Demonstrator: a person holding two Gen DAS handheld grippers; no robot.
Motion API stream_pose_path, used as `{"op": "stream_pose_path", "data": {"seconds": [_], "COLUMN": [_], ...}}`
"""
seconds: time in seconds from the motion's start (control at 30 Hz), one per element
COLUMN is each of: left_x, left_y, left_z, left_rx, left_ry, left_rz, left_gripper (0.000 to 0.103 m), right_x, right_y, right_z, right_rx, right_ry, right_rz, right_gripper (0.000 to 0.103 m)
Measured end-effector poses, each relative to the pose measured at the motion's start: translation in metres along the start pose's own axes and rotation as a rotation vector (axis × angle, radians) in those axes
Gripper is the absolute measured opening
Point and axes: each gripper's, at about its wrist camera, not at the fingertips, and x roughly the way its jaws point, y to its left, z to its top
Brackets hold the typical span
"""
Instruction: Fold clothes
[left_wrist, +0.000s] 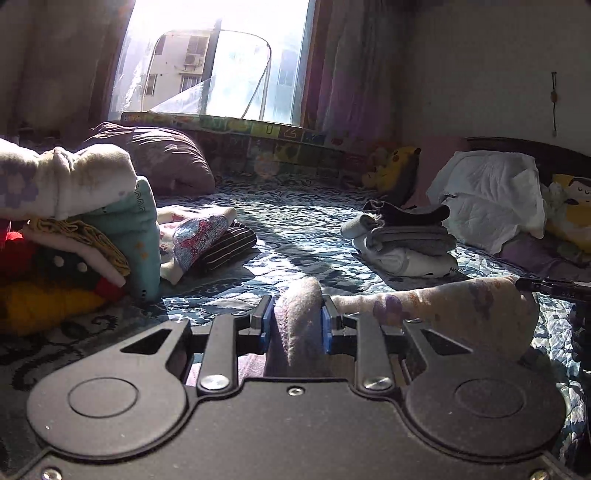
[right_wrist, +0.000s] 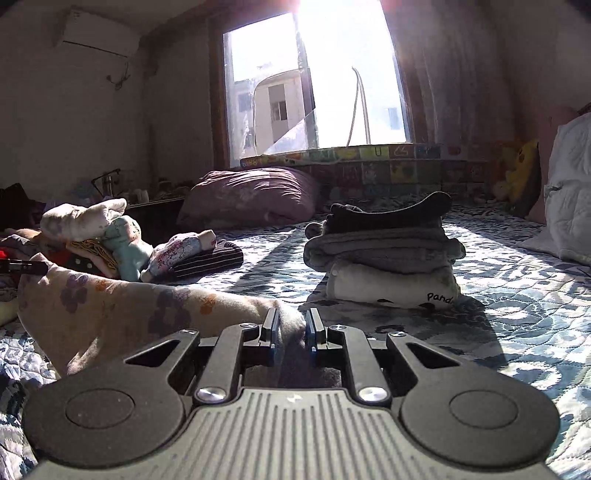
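Left wrist, floral garment (left_wrist: 443, 306) pinched by both grippers, open quilt (left_wrist: 295, 236) ahead

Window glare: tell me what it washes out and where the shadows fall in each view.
Left wrist view: the window is blown out to white at its upper left, the walls stay dim, and the folded stack shades the quilt in front. Right wrist view: the window flares at the top, and the folded stack throws a long shadow toward the camera; lines bow at the edges.
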Motion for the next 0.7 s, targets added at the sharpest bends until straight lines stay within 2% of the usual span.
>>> {"op": "stream_pose_path", "data": {"seconds": [0.23,0.4,0.5,0.6,0.63,0.7], "left_x": [-0.043,-0.067,-0.079,-0.089,-0.092,-0.097], "left_y": [-0.019,-0.025,-0.026,-0.026,-0.026,-0.028], "left_z": [-0.017,-0.027,-0.034,-0.042,-0.044,-0.049], "left_rx": [0.060,0.021,-0.019,-0.066,-0.082,-0.098], "left_ry": [0.019,0.032,0.050,0.075,0.083,0.103], "left_rz": [-0.025,-0.016,-0.014,-0.004,0.001,0.009], "left_gripper": [0.024,0.025,0.027,0.034,0.038,0.039], "right_x": [-0.038,-0.065,-0.078,-0.087,-0.090,-0.095], "right_y": [0.008,0.014,0.017,0.022,0.024,0.028], "right_z": [-0.008,-0.016,-0.020,-0.023,-0.025,-0.028], "right_rx": [0.003,0.020,0.027,0.037,0.033,0.026], "right_ry": [-0.013,0.018,0.043,0.079,0.093,0.119], "right_rz": [0.012,0.027,0.038,0.054,0.059,0.069], "right_gripper": [0.017,0.019,0.023,0.034,0.037,0.039]}}
